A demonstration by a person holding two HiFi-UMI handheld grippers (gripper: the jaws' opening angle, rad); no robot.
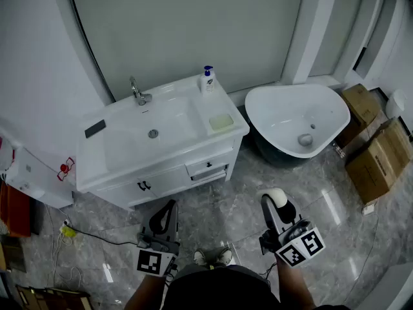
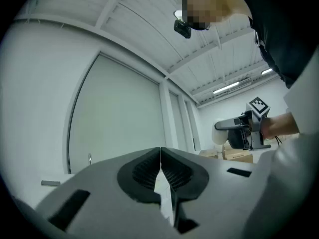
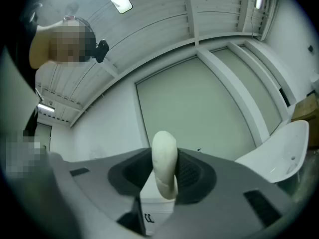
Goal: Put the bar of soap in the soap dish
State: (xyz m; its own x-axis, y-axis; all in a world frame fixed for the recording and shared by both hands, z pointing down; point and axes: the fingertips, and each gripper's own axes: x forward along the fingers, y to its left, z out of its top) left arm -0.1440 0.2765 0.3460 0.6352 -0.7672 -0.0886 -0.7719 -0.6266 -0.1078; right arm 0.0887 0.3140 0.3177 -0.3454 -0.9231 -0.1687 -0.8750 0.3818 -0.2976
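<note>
A white bar of soap (image 3: 164, 158) stands on edge between the pads of my right gripper (image 3: 164, 171), which is shut on it. In the head view the soap (image 1: 277, 196) pokes out of the right gripper (image 1: 276, 205), held over the floor in front of the vanity. The pale green soap dish (image 1: 221, 122) sits on the right of the white vanity top (image 1: 129, 112), beside the basin. My left gripper (image 1: 164, 217) is shut with nothing in it, low at the left; in its own view the left gripper (image 2: 160, 171) has its pads meeting.
A chrome tap (image 1: 137, 93), a blue-topped bottle (image 1: 207, 79) and a dark flat item (image 1: 95, 128) are on the vanity. A white freestanding tub (image 1: 300, 119) stands right of it. Cardboard boxes (image 1: 377, 160) lie at the far right. Cables (image 1: 97, 236) trail on the marble floor.
</note>
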